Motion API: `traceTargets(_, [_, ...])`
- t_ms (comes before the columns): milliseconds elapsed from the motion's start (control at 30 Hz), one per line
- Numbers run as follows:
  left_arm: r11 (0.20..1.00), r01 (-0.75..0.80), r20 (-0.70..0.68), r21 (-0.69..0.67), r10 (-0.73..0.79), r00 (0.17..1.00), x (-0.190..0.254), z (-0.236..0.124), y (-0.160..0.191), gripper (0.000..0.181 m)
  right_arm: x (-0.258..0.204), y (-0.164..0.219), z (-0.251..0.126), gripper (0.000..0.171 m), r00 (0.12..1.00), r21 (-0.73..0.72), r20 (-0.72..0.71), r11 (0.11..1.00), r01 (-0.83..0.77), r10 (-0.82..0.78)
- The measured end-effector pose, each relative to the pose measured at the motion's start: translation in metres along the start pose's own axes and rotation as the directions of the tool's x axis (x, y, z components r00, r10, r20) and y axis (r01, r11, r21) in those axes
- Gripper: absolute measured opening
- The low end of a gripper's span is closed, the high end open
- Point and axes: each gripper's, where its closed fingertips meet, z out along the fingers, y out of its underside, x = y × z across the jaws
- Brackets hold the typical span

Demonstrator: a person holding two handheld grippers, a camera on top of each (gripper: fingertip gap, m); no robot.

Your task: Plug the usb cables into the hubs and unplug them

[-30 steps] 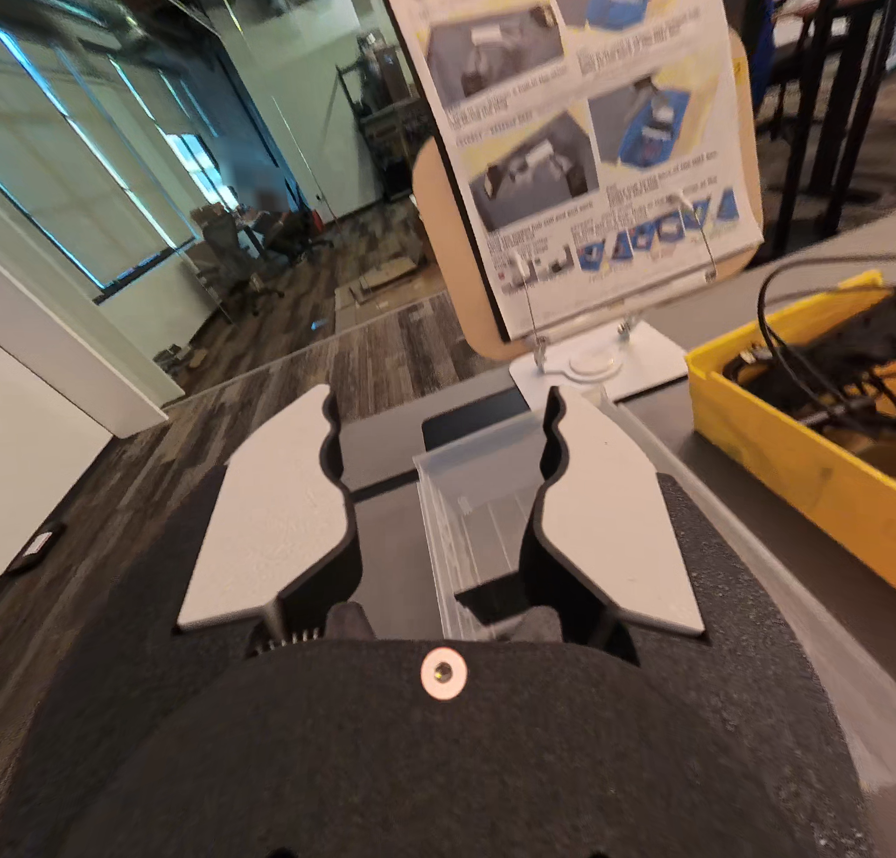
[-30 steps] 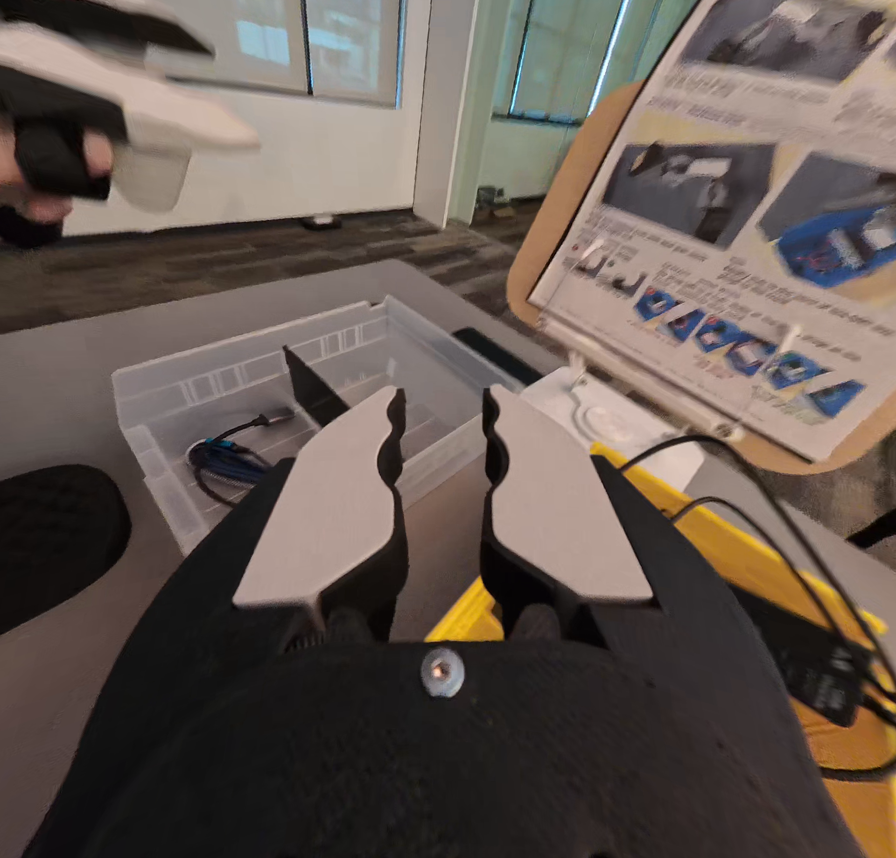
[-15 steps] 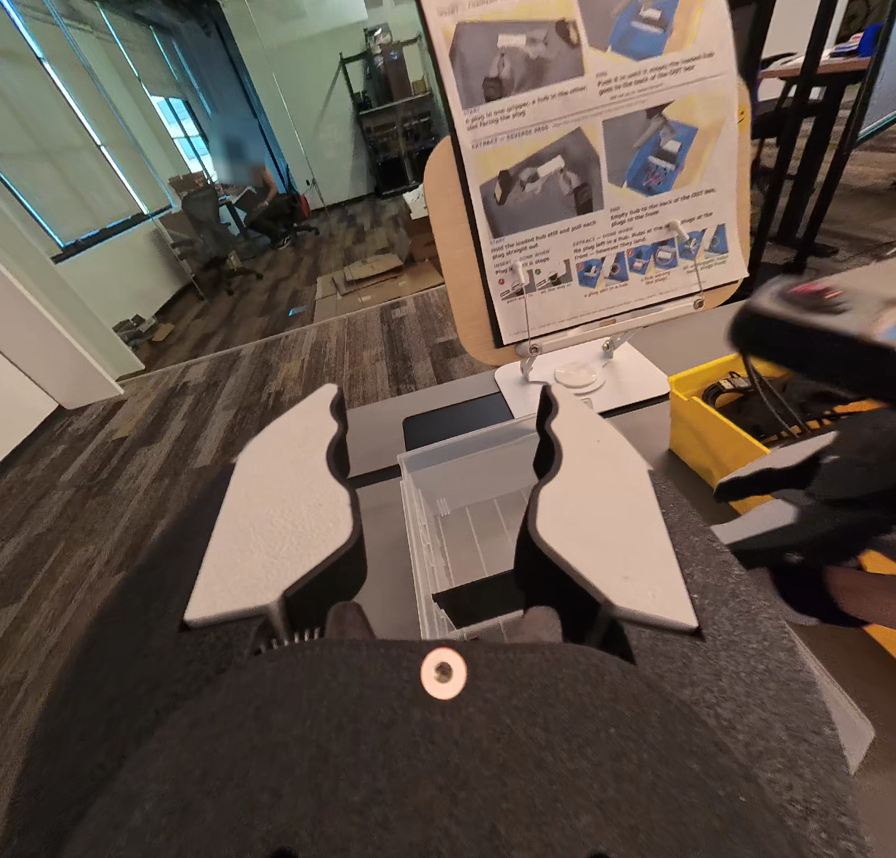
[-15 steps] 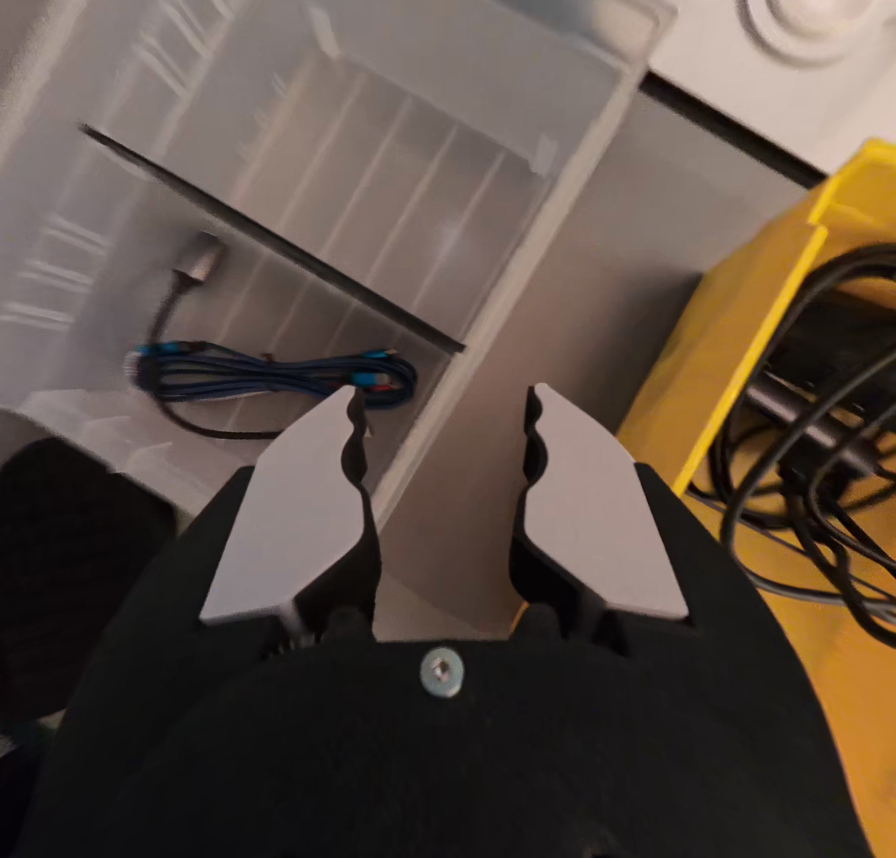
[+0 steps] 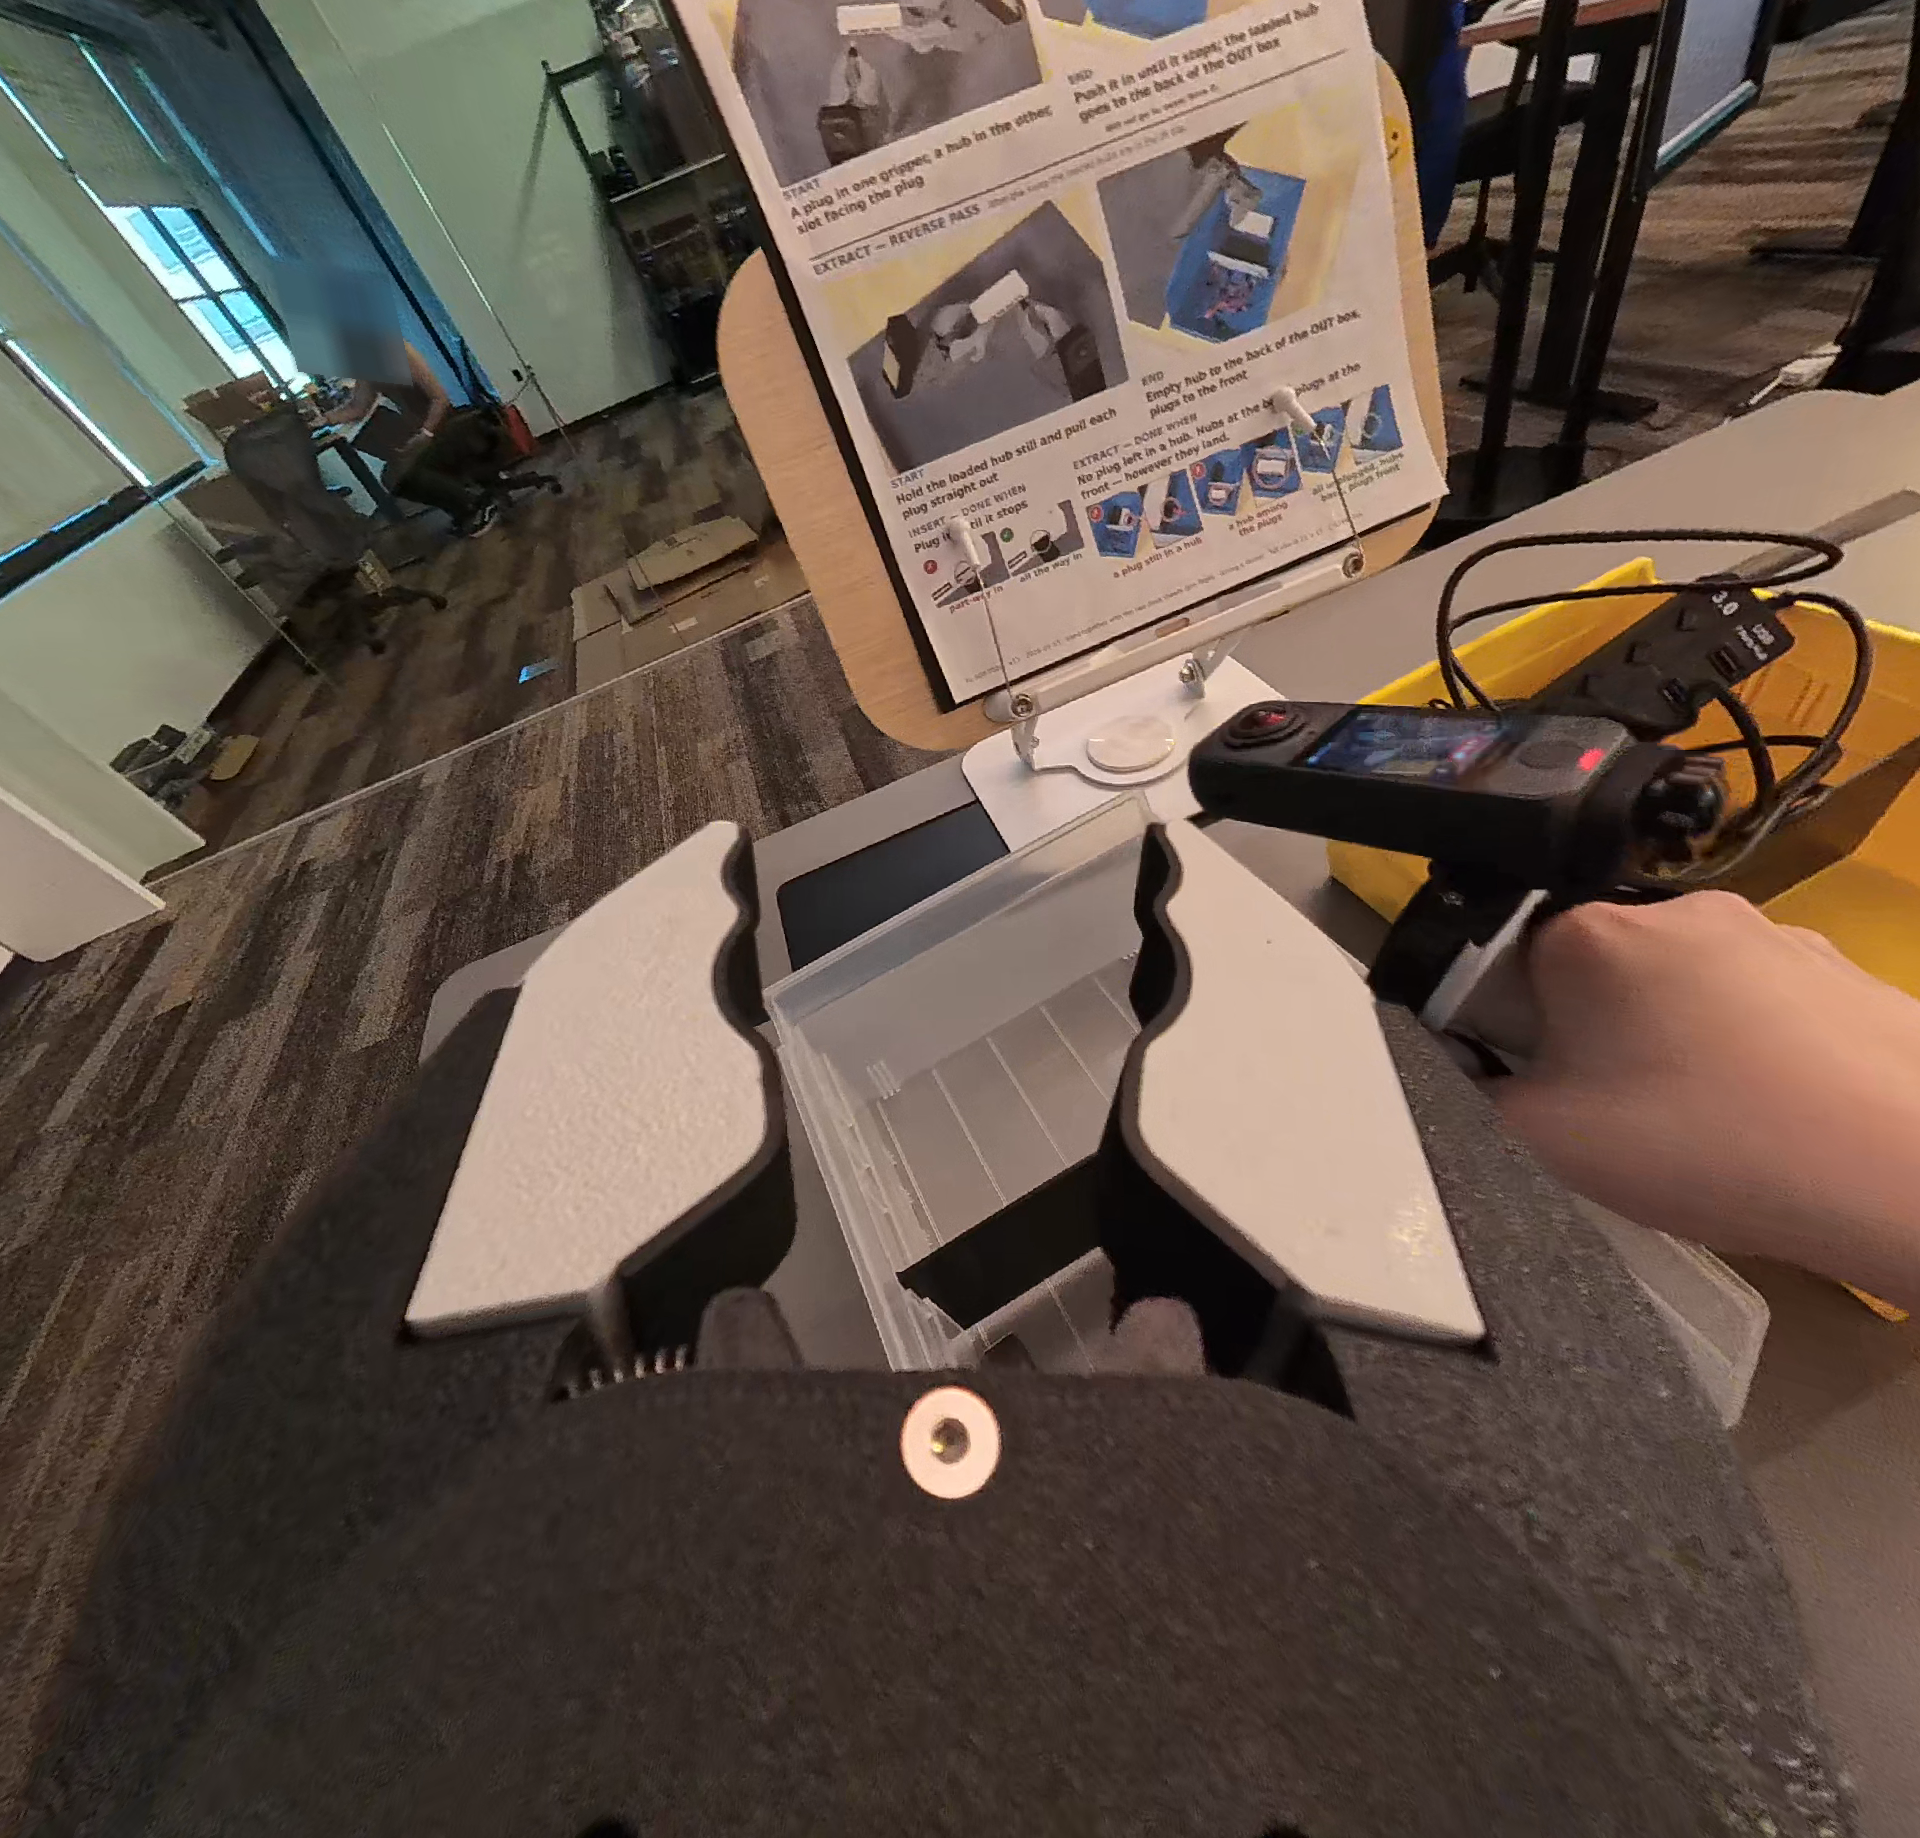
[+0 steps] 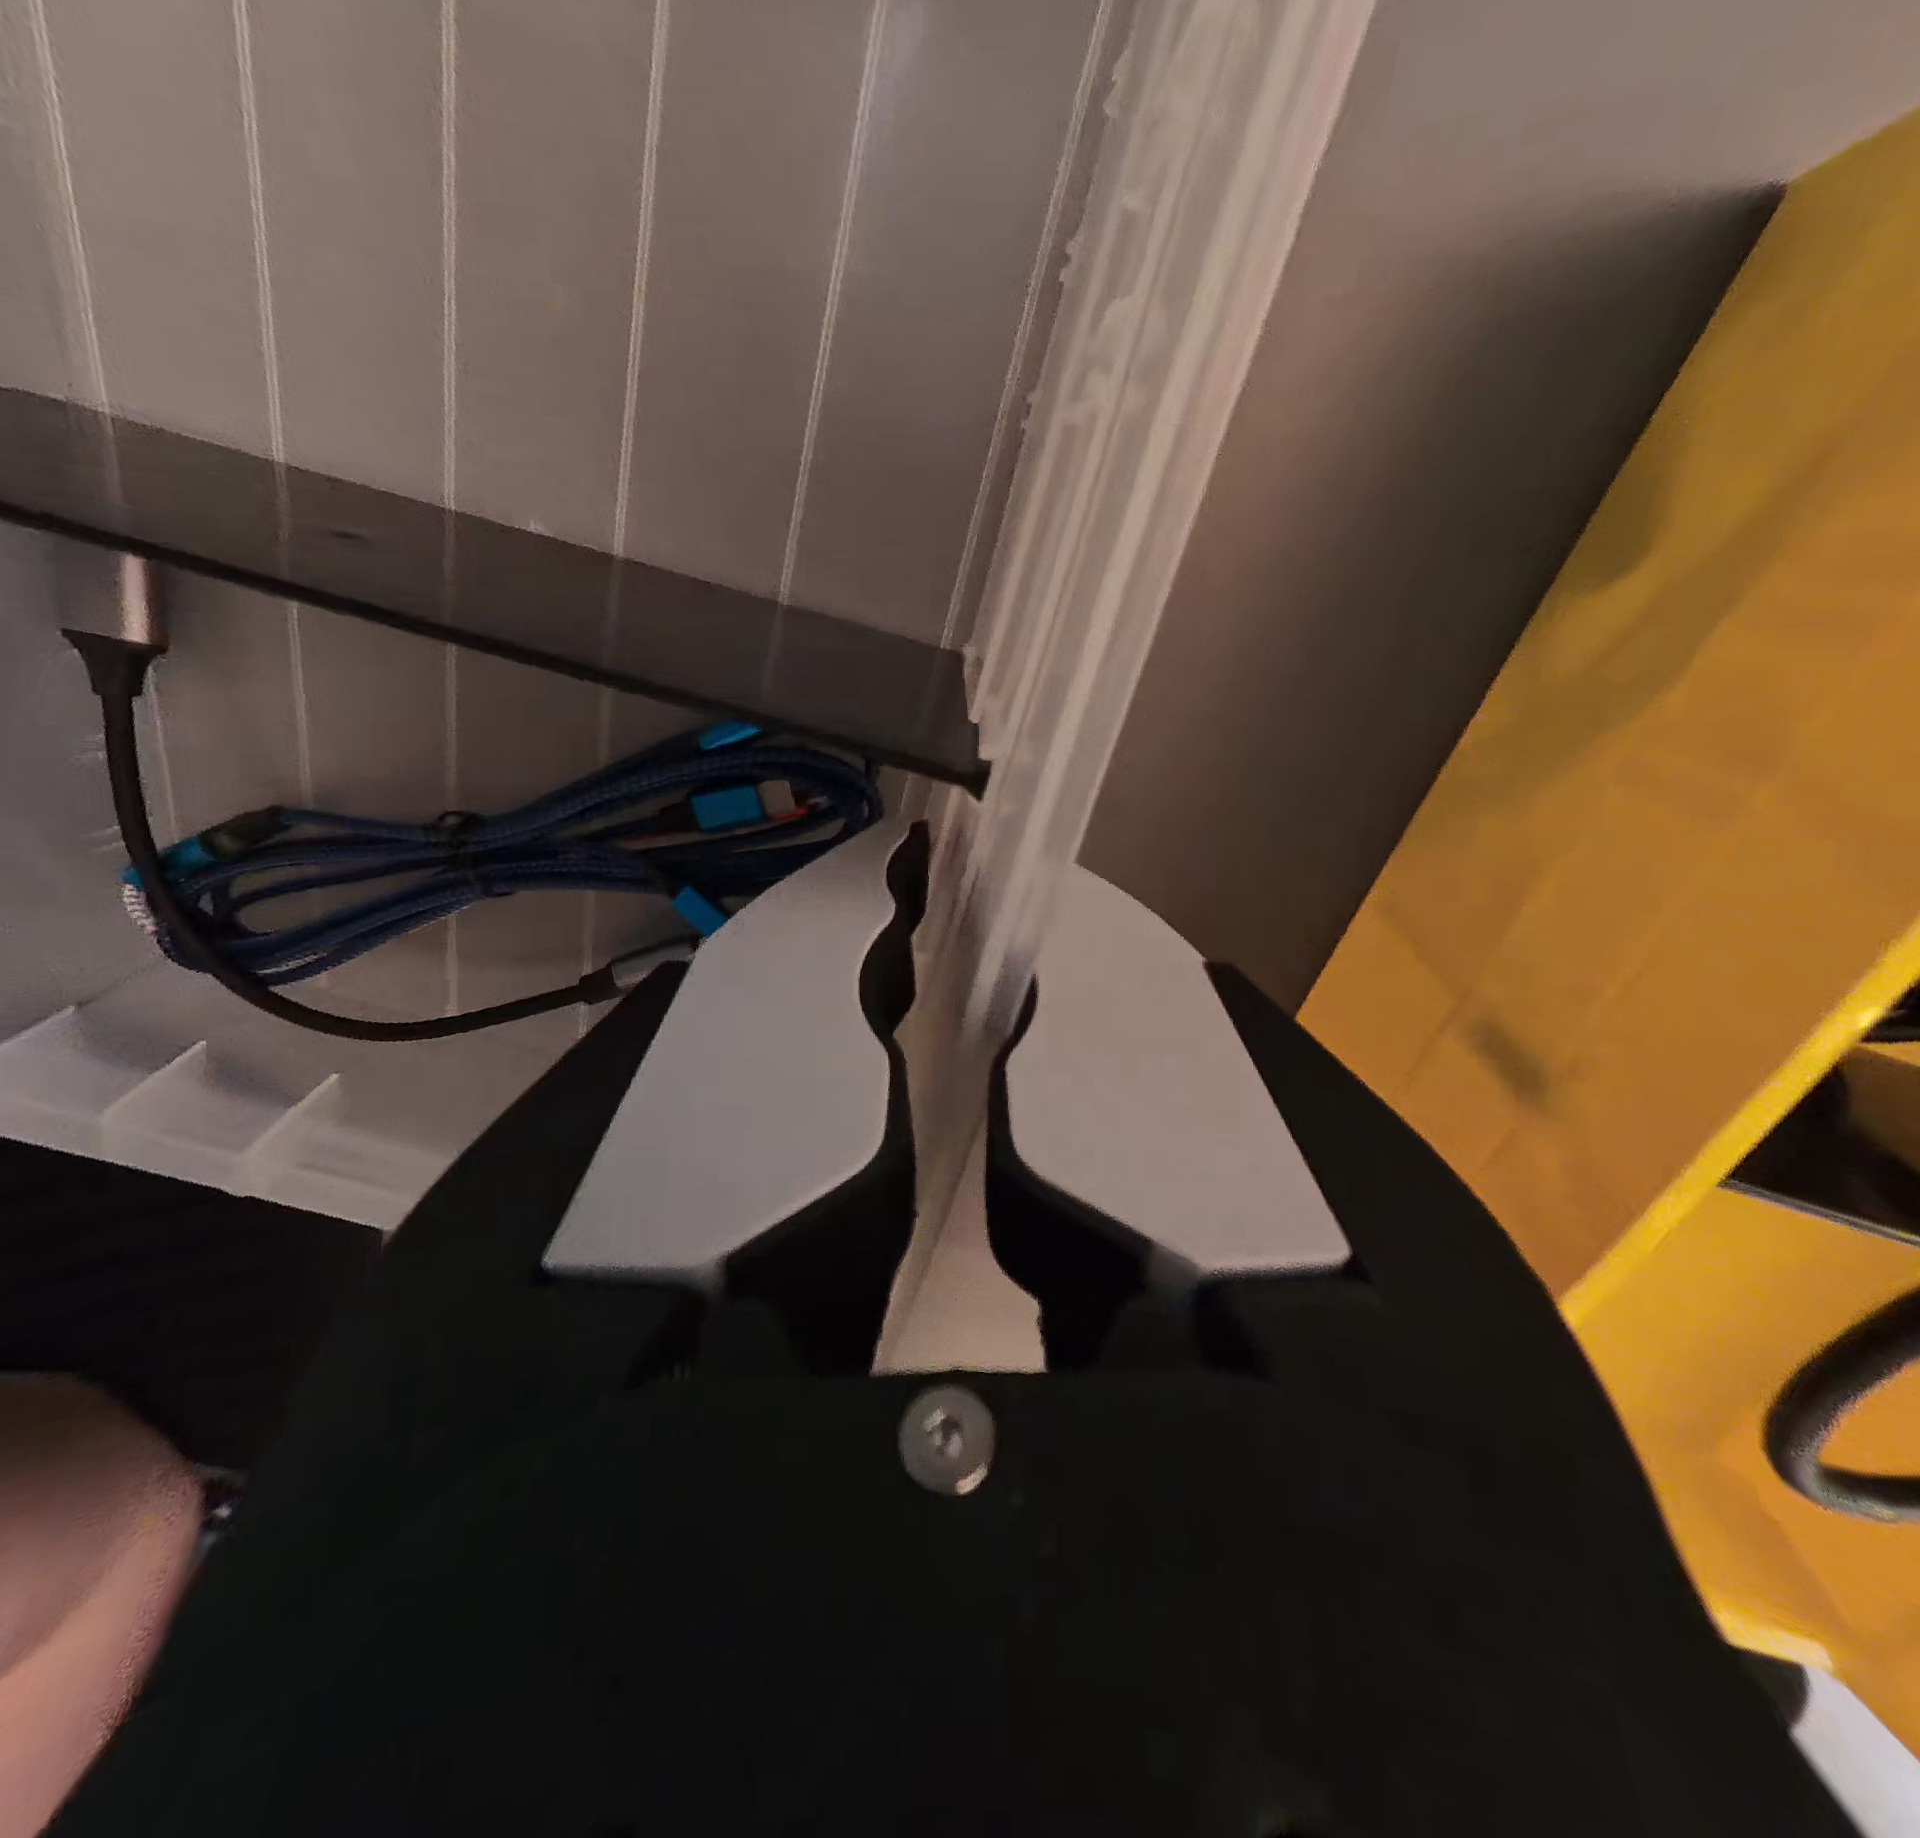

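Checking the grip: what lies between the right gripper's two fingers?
In the right wrist view, the clear bin's side wall runs between the right gripper fingers; the blue cables lie inside, left of it.

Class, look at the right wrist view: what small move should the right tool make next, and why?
Probably lift the right tool off the side wall of the clear bin and shift it left over the blue cable bundle. Its fingers straddle that wall, close together, with no cable between them, while the bundle lies just inside.
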Motion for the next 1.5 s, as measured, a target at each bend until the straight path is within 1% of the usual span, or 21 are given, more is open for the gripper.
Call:
traceTargets(67, [1.0,-0.012,-0.008,0.001,0.012,1.0,0.004,0.001,-0.001,0.068,0.0,0.0,0.002,0.008,0.999,-0.017,0.024,1.0,-0.024,0.025])
traceTargets(133, [1.0,-0.019,-0.005,0.002,0.019,1.0,0.006,0.002,-0.002,0.068,0.0,-0.001,0.002,0.007,0.999,-0.019,0.032,1.0,-0.011,0.012])
traceTargets(200, [1.0,-0.026,0.024,-0.009,0.026,0.999,0.003,0.003,0.0,0.07,-0.001,-0.003,0.003,0.007,0.996,-0.013,0.082,0.999,-0.034,0.035])
traceTargets(233, [0.999,-0.029,0.048,-0.025,0.03,0.998,-0.002,0.004,0.003,0.07,0.0,-0.005,0.003,0.006,0.993,-0.01,0.106,0.999,-0.052,0.053])
traceTargets(367, [0.998,-0.012,0.15,-0.069,0.022,0.988,-0.032,-0.002,0.011,0.073,0.011,-0.004,-0.003,0.006,0.993,-0.036,0.113,0.999,-0.038,0.042])
traceTargets(500, [0.998,0.035,0.155,-0.045,-0.028,0.988,-0.045,-0.019,0.007,0.074,0.02,-0.003,-0.018,0.005,0.995,-0.069,0.098,0.998,-0.01,0.017])
traceTargets(633, [0.999,0.032,0.204,0.006,-0.033,0.979,-0.056,-0.043,-0.005,0.073,0.022,-0.005,-0.044,0.005,0.996,-0.083,0.087,0.996,0.029,-0.022])
traceTargets(800, [0.998,0.054,0.182,0.035,-0.06,0.981,-0.054,-0.067,-0.014,0.076,0.024,-0.015,-0.094,0.005,0.993,-0.055,0.115,0.998,0.02,-0.013])
traceTargets(833, [0.997,0.057,0.169,0.056,-0.065,0.983,-0.051,-0.072,-0.018,0.076,0.028,-0.016,-0.107,0.005,0.993,-0.053,0.122,0.998,0.015,-0.009])
traceTargets(900, [0.991,0.083,0.096,0.105,-0.093,0.991,-0.039,-0.083,-0.028,0.079,0.043,-0.017,-0.136,0.005,0.991,-0.039,0.131,0.999,0.0,0.005])
traceTargets(1000, [0.975,0.132,-0.038,0.18,-0.128,0.991,-0.021,-0.103,-0.043,0.077,0.086,-0.011,-0.18,0.005,0.986,0.0,0.151,0.998,-0.066,0.065])
traceTargets(1100, [0.964,0.157,-0.125,0.216,-0.132,0.983,-0.007,-0.111,-0.052,0.075,0.148,0.011,-0.222,0.005,0.97,0.053,0.18,0.983,-0.178,0.166])
traceTargets(1200, [0.969,0.171,-0.23,0.178,-0.128,0.965,0.015,-0.096,-0.05,0.075,0.225,0.049,-0.255,0.006,0.944,0.108,0.168,0.947,-0.303,0.283])
traceTargets(1267, [0.979,0.178,-0.341,0.101,-0.135,0.93,0.044,-0.076,-0.042,0.078,0.278,0.083,-0.27,0.005,0.92,0.138,0.145,0.913,-0.384,0.365])
traceTargets(1300, [0.981,0.185,-0.403,0.058,-0.146,0.903,0.063,-0.065,-0.039,0.083,0.304,0.102,-0.274,0.005,0.903,0.147,0.132,0.893,-0.425,0.408])
traceTargets(1333, [0.979,0.2,-0.456,0.039,-0.161,0.875,0.082,-0.056,-0.04,0.082,0.329,0.122,-0.276,0.005,0.886,0.157,0.117,0.872,-0.463,0.449])
traceTargets(1400, [0.971,0.232,-0.537,0.058,-0.165,0.827,0.122,-0.041,-0.045,0.078,0.376,0.16,-0.273,0.005,0.848,0.17,0.085,0.831,-0.53,0.524])
traceTargets(1433, [0.974,0.223,-0.554,0.038,-0.166,0.816,0.14,-0.031,-0.041,0.08,0.397,0.179,-0.267,0.005,0.829,0.171,0.069,0.812,-0.558,0.555])
traceTargets(1500, [0.988,0.145,-0.556,-0.047,-0.147,0.818,0.174,-0.006,-0.016,0.086,0.434,0.211,-0.249,0.005,0.797,0.162,0.047,0.783,-0.601,0.602])
